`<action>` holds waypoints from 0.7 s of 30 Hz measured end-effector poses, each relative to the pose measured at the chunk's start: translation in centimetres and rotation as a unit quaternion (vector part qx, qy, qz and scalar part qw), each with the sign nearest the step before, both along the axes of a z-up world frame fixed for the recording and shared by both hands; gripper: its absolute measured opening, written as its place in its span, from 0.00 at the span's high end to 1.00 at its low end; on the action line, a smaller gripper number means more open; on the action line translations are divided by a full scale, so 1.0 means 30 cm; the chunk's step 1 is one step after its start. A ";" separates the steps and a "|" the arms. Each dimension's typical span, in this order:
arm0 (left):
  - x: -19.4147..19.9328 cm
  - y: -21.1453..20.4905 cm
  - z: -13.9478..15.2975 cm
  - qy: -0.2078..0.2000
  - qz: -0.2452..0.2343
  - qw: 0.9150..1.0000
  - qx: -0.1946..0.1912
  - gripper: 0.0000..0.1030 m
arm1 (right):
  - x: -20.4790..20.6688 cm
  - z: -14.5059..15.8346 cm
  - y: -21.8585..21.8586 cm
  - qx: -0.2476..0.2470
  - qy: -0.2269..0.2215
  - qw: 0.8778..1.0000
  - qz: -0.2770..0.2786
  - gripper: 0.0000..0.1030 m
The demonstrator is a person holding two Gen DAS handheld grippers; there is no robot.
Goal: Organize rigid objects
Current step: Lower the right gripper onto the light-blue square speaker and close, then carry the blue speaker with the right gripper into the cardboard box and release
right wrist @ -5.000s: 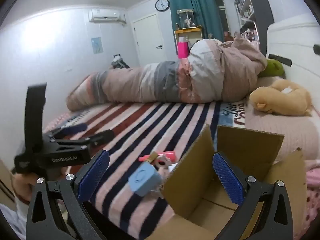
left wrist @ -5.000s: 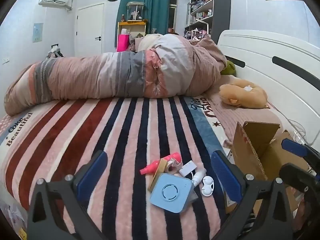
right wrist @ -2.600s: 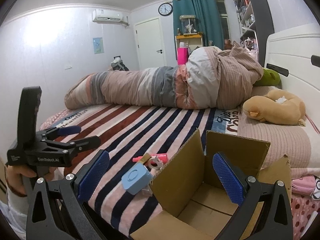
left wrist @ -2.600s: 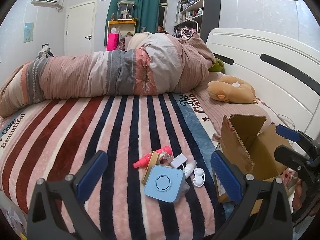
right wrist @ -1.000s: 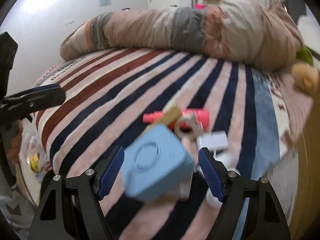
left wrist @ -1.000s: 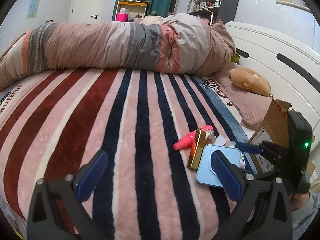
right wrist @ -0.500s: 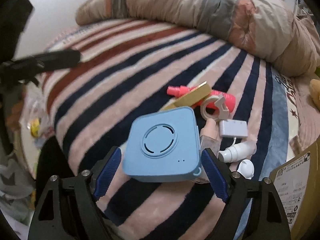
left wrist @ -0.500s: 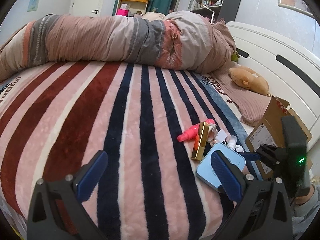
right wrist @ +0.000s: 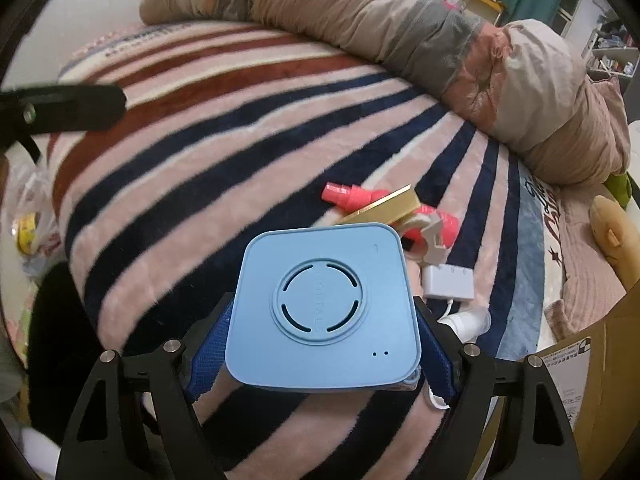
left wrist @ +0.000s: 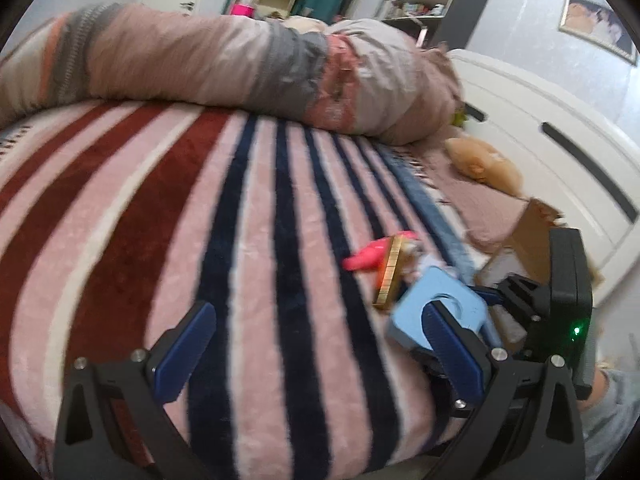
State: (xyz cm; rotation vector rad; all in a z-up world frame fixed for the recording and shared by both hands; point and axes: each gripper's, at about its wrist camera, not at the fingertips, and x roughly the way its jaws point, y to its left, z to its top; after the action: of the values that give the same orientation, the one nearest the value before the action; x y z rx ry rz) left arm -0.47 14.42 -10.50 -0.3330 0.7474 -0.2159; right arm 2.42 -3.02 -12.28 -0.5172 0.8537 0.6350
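We are holding the left gripper [left wrist: 316, 350] wide apart over the striped blanket [left wrist: 260, 240] on the bed, nothing sitting between its blue pads [left wrist: 184, 350], and it is pointing down across the dark and pink stripes toward the rolled quilt [left wrist: 240, 64] lying along the far edge. Moving rightward in the left wrist view, we are seeing the small pile of things on the blanket: a pink spray bottle [left wrist: 366, 258], a gold flat box [left wrist: 390, 274] standing on its edge against it, and the light blue square device [left wrist: 440, 312] just beside them. In the right wrist view, the right gripper [right wrist: 320, 354] is straddling that light blue square device [right wrist: 324, 308], its jaws having just been closing, and both blue pads [right wrist: 208, 350] are lying against the device's two sides, so we are gripping it by its edges with its round vented face turned up. Just beyond it, the gold flat box [right wrist: 384, 206] is leaning over the pink spray bottle [right wrist: 352, 196], with a beige tape dispenser [right wrist: 426, 232] touching the bottle, a white adapter [right wrist: 448, 280] beside that, and a small white bottle [right wrist: 466, 322] lying next to the device's right edge. Further right, the cardboard box [right wrist: 600, 380] is standing at the bed's edge, near a tan plush toy [right wrist: 616, 232] resting by the white headboard [left wrist: 560, 140].
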 end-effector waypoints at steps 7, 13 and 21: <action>0.035 -0.093 0.087 -0.023 -0.109 0.990 -0.089 0.03 | -0.061 0.181 -0.043 0.111 -0.031 0.993 0.025 0.22; 0.082 -0.237 0.240 -0.041 -0.186 0.975 -0.112 0.21 | -0.122 0.378 -0.155 0.206 -0.085 0.974 0.030 0.23; 0.151 -0.516 0.443 -0.080 -0.261 0.958 -0.088 0.50 | -0.122 0.496 -0.413 0.250 -0.135 0.959 -0.023 0.23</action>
State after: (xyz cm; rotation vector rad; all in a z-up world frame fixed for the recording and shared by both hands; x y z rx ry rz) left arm 4.05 -1.07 2.80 -0.2767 0.6447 -0.8035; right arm -1.23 -15.41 2.59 -0.1186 0.4204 0.6895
